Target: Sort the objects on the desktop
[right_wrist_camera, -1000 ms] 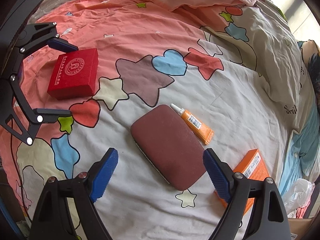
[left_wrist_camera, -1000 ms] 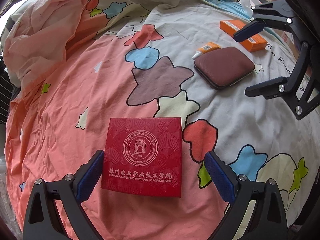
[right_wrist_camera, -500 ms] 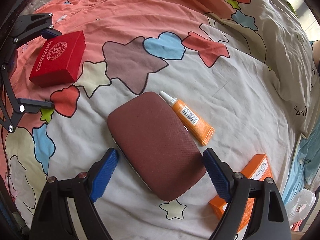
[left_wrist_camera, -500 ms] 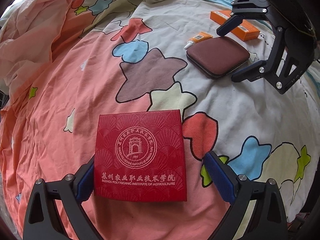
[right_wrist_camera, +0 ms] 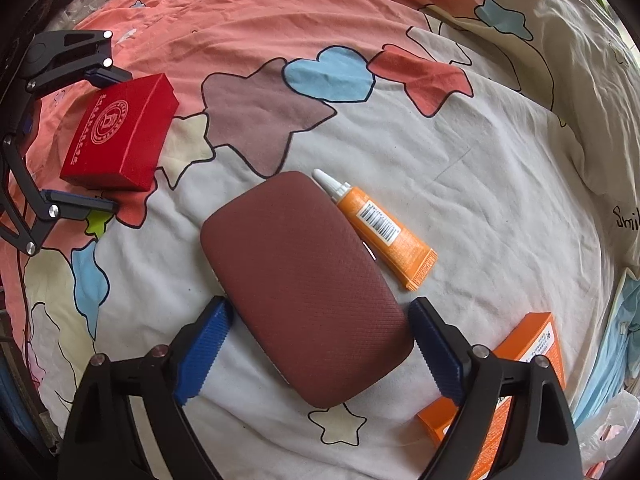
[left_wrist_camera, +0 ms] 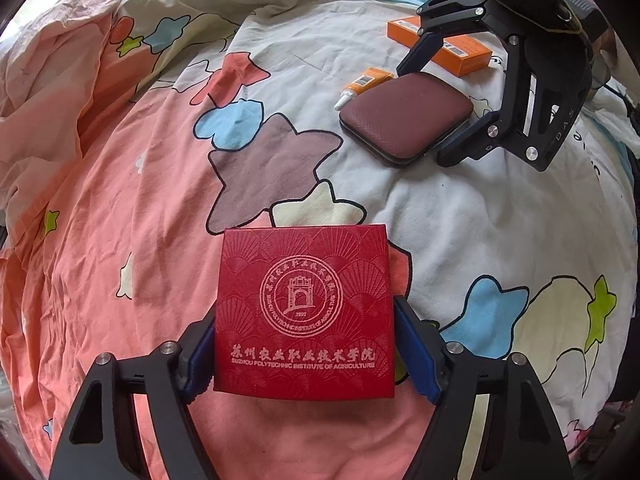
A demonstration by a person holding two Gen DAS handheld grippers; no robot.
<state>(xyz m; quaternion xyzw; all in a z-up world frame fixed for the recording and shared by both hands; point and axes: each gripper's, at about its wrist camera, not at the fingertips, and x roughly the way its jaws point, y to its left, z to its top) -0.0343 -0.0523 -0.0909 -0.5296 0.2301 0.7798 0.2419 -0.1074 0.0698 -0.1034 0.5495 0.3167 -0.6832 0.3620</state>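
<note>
My left gripper [left_wrist_camera: 304, 354] is hugging the red box [left_wrist_camera: 304, 312], its blue pads touching both side edges. My right gripper [right_wrist_camera: 318, 346] is spread wide around the brown case [right_wrist_camera: 304, 284], with small gaps at each side. The orange tube [right_wrist_camera: 380, 230] is lying just beside the case, and the orange box [right_wrist_camera: 532, 364] is sitting near my right finger on the bedsheet [right_wrist_camera: 480, 168]

Flat on the patterned bedspread: square red box [left_wrist_camera: 303, 312] with a gilt crest and lettering, near left. Farther right, closed maroon textured case [right_wrist_camera: 306, 286], rounded corners, lying diagonally. Just beside it, orange tube [right_wrist_camera: 380, 230], white cap. Orange carton [left_wrist_camera: 440, 46] far right.
</note>
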